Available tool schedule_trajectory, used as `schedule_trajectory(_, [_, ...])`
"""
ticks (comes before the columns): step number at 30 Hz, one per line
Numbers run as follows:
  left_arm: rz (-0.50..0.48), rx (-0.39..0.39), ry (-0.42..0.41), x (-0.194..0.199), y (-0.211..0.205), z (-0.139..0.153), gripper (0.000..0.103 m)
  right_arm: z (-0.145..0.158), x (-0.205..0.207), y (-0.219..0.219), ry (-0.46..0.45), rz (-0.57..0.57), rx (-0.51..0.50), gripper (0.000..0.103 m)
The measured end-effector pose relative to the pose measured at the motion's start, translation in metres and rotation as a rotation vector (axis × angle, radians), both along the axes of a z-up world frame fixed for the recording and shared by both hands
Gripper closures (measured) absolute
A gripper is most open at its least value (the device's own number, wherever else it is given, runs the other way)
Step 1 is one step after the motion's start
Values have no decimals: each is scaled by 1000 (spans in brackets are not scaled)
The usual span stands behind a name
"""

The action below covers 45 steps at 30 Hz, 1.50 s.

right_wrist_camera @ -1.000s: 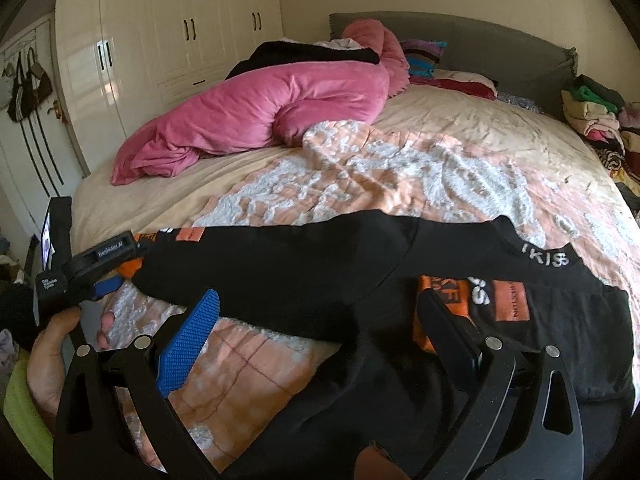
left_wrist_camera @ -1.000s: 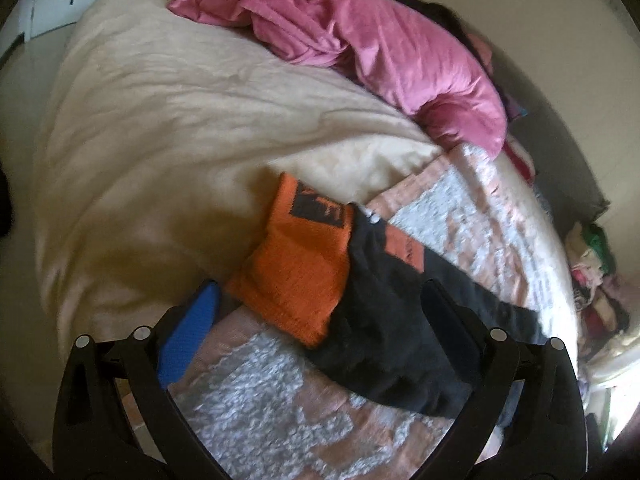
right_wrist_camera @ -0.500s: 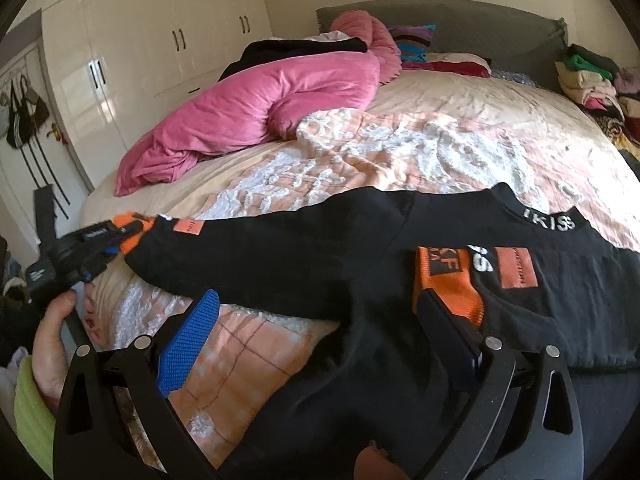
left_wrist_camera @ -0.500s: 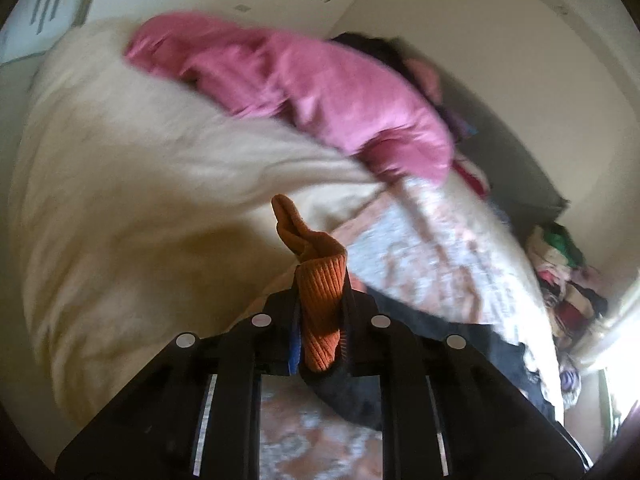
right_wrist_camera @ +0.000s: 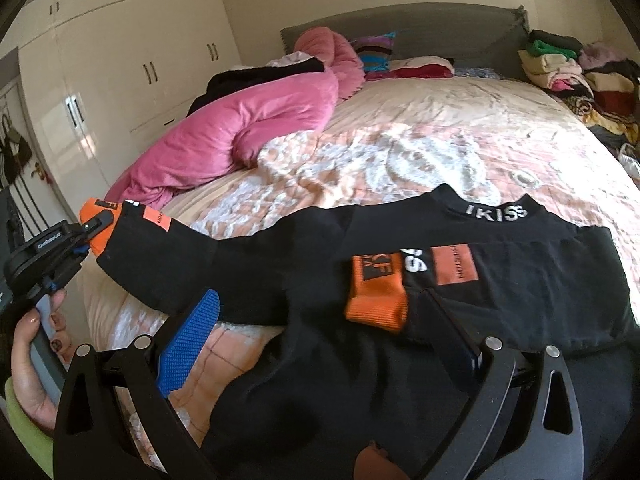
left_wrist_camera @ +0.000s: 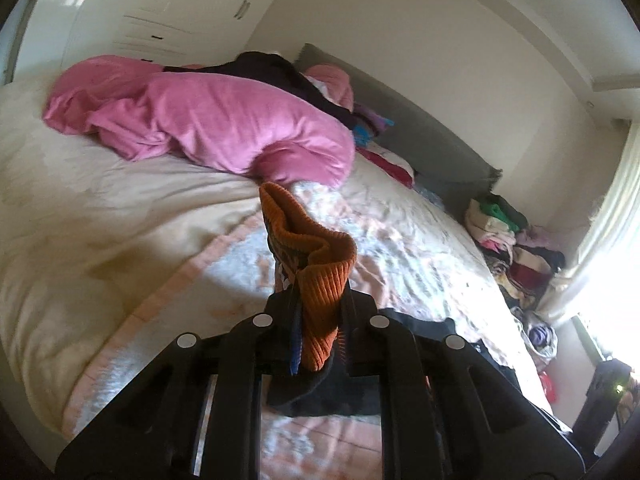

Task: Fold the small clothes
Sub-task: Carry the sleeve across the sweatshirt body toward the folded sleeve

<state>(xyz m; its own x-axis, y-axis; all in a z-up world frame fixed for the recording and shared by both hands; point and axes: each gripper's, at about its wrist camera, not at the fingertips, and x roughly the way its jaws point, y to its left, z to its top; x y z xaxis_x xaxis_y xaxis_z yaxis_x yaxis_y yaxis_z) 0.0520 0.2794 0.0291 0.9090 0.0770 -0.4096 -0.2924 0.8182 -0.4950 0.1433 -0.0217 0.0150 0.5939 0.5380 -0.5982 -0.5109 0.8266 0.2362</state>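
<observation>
My left hand-held gripper (left_wrist_camera: 318, 334) clamps the orange cuff (left_wrist_camera: 320, 300); the sleeve (right_wrist_camera: 224, 264) runs right toward my open right hand-held gripper (right_wrist_camera: 320, 344).

Shirt (right_wrist_camera: 400, 280) spread flat on quilt (right_wrist_camera: 420, 160) at near part of bed (left_wrist_camera: 80, 208); one sleeve stretched out left, its cuff (left_wrist_camera: 320, 280) raised off quilt between left gripper (left_wrist_camera: 320, 328) jaws. Other cuff (right_wrist_camera: 378, 290) folded onto shirt chest. Duvet (right_wrist_camera: 240, 136) heaped behind shirt, left side. Headboard (right_wrist_camera: 440, 32) at far end. Clothes pile (right_wrist_camera: 568, 68) far right
</observation>
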Motion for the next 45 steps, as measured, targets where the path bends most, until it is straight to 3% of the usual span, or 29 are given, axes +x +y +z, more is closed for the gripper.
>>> schedule_trajectory(33, [-260, 55, 6, 44, -120, 37, 96, 12, -2, -121, 23, -224, 141, 4])
schedule_trajectory(45, [-358, 66, 42, 65, -160, 30, 96, 13, -3, -164, 22, -305, 161, 4])
